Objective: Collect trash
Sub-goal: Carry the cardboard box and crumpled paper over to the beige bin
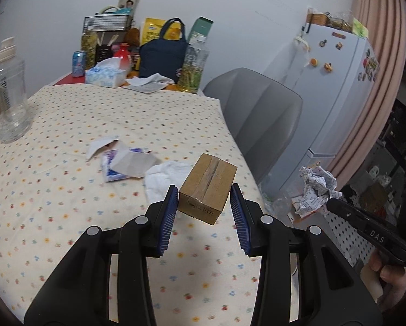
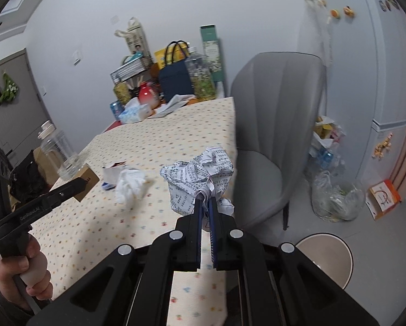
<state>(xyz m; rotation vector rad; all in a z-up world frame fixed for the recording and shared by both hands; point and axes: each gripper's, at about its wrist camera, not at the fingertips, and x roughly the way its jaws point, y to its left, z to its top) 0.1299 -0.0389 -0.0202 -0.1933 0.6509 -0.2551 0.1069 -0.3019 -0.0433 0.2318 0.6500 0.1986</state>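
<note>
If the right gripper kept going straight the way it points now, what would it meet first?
Probably the grey chair. The right gripper, shut on the crumpled paper, points past the table's right edge toward the chair; depth is unclear.

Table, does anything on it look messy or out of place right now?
Yes. A torn-open wrapper and a crumpled white tissue lie loose on the table, away from the items stacked by the wall. The left gripper holds a box and the right gripper crumpled paper, both lifted off it.
</note>
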